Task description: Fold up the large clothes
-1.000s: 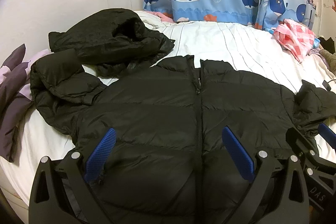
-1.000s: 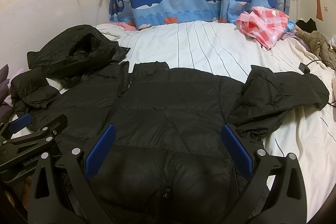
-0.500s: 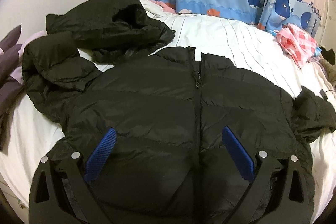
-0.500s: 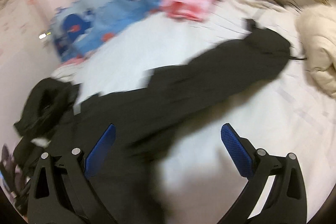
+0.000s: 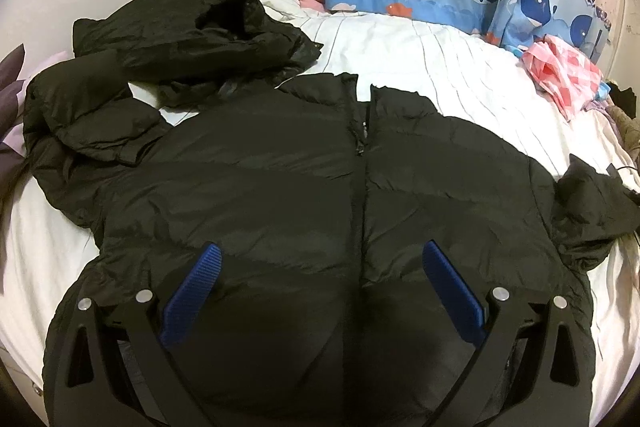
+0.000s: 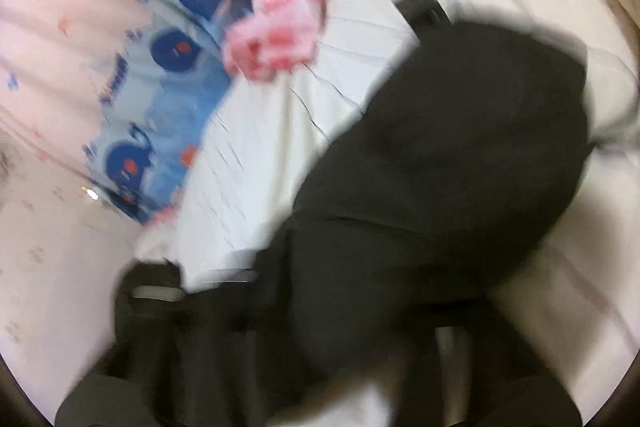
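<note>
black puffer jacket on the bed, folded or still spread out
Spread out: the black puffer jacket lies flat, front up, zipper closed, its sleeve out to the side.

The left hand-held gripper (image 5: pixel 320 247) seen at the foot of the bed: a matt black frame whose two arms spread in a wide V. Each arm carries a long, bright blue pad (image 5: pixel 192 295) with fine ribbing across its face. Round silver screw heads (image 5: pixel 144 295) sit in pairs near the top of each arm, one inner and one outer. Below them, slim triangular cut-outs (image 5: pixel 78 357) open up the black side plates. No sleeve or hand shows.
</note>
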The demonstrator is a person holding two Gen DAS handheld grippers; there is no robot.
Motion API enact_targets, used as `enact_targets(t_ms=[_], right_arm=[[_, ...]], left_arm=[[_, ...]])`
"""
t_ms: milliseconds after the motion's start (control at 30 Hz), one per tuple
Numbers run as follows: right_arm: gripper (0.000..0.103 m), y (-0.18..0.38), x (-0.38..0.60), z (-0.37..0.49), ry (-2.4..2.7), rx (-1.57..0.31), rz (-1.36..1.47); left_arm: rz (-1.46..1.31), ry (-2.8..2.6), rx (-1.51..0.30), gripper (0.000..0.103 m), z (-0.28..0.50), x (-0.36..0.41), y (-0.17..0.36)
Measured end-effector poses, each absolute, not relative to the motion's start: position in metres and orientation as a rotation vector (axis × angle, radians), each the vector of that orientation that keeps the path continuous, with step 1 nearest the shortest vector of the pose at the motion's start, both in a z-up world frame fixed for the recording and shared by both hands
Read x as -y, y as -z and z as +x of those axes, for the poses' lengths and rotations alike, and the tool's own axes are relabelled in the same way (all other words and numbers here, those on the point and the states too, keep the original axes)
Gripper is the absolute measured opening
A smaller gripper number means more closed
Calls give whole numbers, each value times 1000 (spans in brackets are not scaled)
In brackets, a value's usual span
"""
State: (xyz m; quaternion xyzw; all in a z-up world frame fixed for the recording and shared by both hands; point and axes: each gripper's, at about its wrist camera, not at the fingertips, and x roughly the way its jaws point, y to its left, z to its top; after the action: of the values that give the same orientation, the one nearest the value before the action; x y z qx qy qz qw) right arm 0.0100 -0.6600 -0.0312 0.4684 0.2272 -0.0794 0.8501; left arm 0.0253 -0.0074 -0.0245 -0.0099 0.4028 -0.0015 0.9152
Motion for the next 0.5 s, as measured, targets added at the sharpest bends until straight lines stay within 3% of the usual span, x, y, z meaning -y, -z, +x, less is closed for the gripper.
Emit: enact_targets(t_ms=[133, 233, 333, 400, 500], right_arm=[[5, -87, 690, 20, 193, -347, 772], [4, -126, 718, 33, 269, -305, 734], [7, -104, 761, 56, 400, -447, 812], [19, -56, 783, 49, 499, -586, 947], [28, -13, 761, 13, 442, -617, 991]], left_arm=[[-139, 22, -798, 97, 23, 4, 10], [-230, 40, -770, 97, 22, 8, 3], [-226, 70, -772, 97, 23, 28, 6], [-175, 84, -804, 97, 26, 41, 17], [-134, 118, -872, 97, 31, 54, 33]])
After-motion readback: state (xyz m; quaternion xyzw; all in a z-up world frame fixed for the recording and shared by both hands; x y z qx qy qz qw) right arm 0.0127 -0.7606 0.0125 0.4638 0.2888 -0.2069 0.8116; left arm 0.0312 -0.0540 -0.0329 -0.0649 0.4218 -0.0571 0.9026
